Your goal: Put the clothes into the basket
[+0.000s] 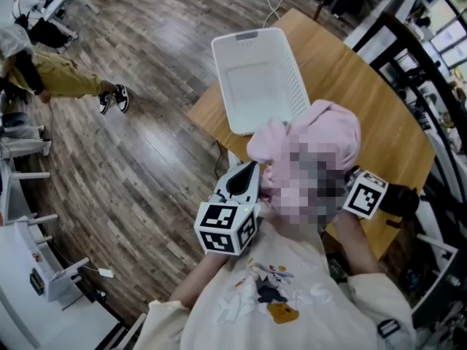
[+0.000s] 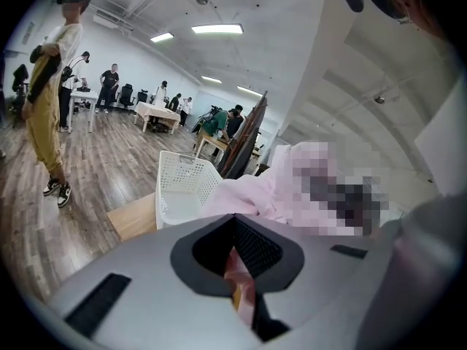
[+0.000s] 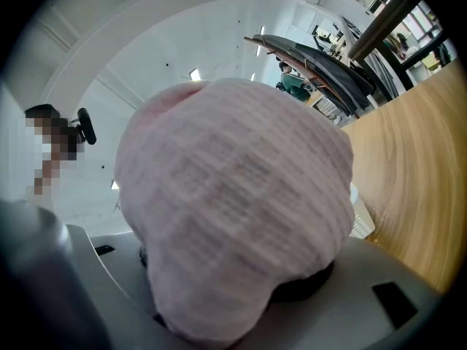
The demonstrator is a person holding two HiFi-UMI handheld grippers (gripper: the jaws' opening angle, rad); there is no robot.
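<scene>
Screening the table (image 1: 368, 97), pink garment (image 1: 332, 126), white basket (image 1: 255, 79) beyond, person (image 1: 51, 79) standing nearby

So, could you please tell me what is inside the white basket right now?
The visible floor of the basket is bare. Its near right corner is hidden by the pink garment held in front of it.

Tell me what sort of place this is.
Most likely a big open-plan workroom or lab, not a home. Long ceiling lights run overhead, people stand among desks at the far end, and a wide plank floor surrounds the wooden table with the white basket.
</scene>
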